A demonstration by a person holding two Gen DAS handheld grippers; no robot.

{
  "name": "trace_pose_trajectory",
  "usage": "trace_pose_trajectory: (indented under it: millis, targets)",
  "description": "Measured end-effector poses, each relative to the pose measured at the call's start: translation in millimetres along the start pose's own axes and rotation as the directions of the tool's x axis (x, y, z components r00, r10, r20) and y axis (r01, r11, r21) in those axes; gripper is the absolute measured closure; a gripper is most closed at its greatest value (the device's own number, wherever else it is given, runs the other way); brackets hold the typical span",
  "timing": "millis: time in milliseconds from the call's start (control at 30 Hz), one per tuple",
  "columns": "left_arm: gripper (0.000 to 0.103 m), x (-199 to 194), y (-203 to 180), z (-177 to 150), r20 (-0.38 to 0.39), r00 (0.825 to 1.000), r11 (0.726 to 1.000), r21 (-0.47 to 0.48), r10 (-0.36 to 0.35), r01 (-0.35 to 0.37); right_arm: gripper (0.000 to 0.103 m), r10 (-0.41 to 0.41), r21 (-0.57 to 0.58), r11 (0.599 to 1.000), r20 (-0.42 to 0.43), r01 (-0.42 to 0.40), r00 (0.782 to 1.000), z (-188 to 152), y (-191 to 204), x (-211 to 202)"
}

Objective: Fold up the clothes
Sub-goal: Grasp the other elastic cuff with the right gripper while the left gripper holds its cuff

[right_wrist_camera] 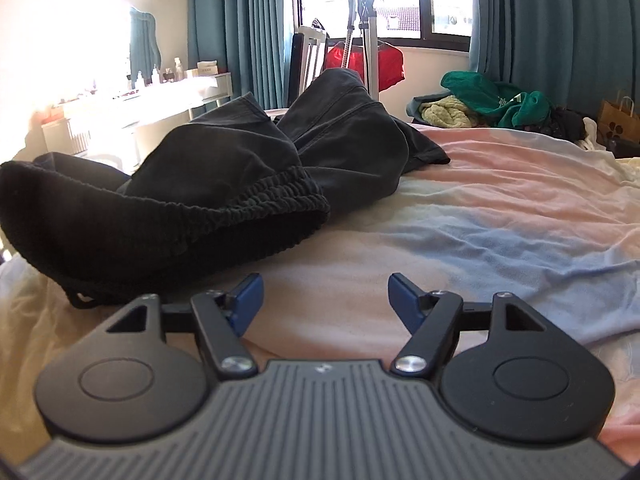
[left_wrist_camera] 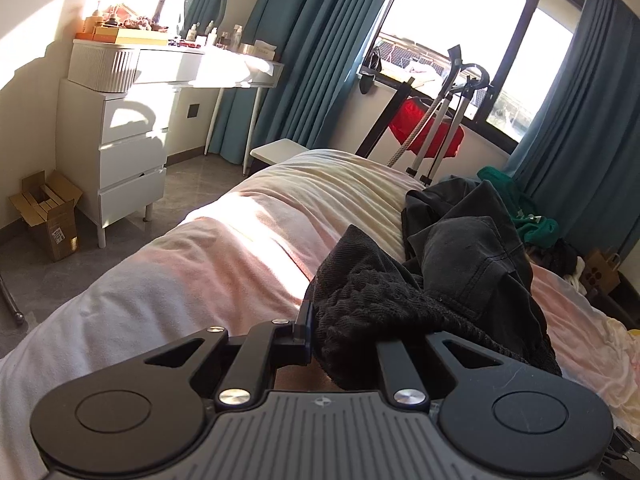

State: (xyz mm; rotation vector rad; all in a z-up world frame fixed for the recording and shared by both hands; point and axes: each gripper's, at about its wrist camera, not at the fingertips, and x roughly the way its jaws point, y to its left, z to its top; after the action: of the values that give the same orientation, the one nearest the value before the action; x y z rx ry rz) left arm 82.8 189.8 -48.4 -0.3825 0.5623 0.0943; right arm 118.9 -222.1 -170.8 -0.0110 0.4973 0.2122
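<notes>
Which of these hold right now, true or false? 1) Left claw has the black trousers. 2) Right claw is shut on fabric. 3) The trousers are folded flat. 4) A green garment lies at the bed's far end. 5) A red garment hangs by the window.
1) True: the left claw grips the black elastic-waist trousers at the ribbed waistband.
2) False: the right claw is open and empty above the pink bedsheet.
3) False: they lie crumpled in a heap.
4) True: the green garment sits there.
5) True: the red garment hangs by the window.
</notes>
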Motion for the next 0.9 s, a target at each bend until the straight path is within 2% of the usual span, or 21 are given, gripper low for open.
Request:
trace_pose_trajectory:
  millis: [200, 267, 367, 400, 467, 500, 533, 567, 833, 900]
  targets:
    - [0.092, 12.0, 4.9, -5.6, 0.026, 1.000, 1.000, 0.010, -0.009, 0.008, 0.035, -0.036, -0.058, 0.998, 0.021, 0.037, 0.999, 12.9, 5.7, 51.4]
    - [0.092, 13.6, 5.5, -7.4, 0.034, 0.999, 0.999, 0.028, -0.022, 0.021, 0.035, -0.027, -0.072, 0.997, 0.058, 0.031, 0.998, 21.0, 9.1, 59.8]
    - [0.093, 16.9, 7.8, -8.1, 0.044, 0.999, 0.999, 0.027, -0.024, 0.023, 0.038, -0.004, -0.160, 0.987, 0.131, 0.025, 0.991, 35.5, 22.0, 65.8]
    - [0.093, 18.5, 8.5, -8.3, 0.045, 0.999, 0.999, 0.026, -0.023, 0.022, 0.041, 0.009, -0.183, 0.983, 0.141, 0.017, 0.990, 38.8, 25.1, 66.8]
    - [0.093, 22.8, 9.6, -9.0, 0.041, 0.999, 0.999, 0.033, -0.017, 0.016, 0.064, 0.042, -0.229, 0.973, 0.130, -0.011, 0.991, 44.5, 31.0, 67.8]
    - [0.093, 22.1, 9.6, -8.9, 0.038, 0.999, 0.999, 0.038, -0.024, 0.022, 0.067, 0.052, -0.252, 0.968, 0.121, -0.020, 0.991, 46.2, 33.7, 66.3]
    - [0.093, 21.4, 9.6, -8.9, 0.034, 0.999, 0.999, 0.043, -0.030, 0.029, 0.076, 0.057, -0.261, 0.965, 0.124, -0.023, 0.991, 47.5, 34.4, 61.6]
    - [0.093, 20.7, 9.6, -8.8, 0.031, 0.999, 0.998, 0.048, -0.037, 0.036, 0.092, 0.064, -0.258, 0.966, 0.133, -0.028, 0.989, 49.1, 33.8, 54.5]
    - [0.092, 15.2, 9.7, -8.3, 0.005, 0.996, 0.992, 0.088, -0.089, 0.088, 0.094, 0.112, -0.188, 0.978, 0.129, -0.087, 0.985, 53.2, 28.7, -40.2]
    - [0.092, 15.4, 10.8, -9.6, -0.012, 0.996, 0.991, 0.106, -0.085, 0.086, 0.094, 0.133, -0.136, 0.984, 0.102, -0.119, 0.986, 49.3, 26.6, -67.3]
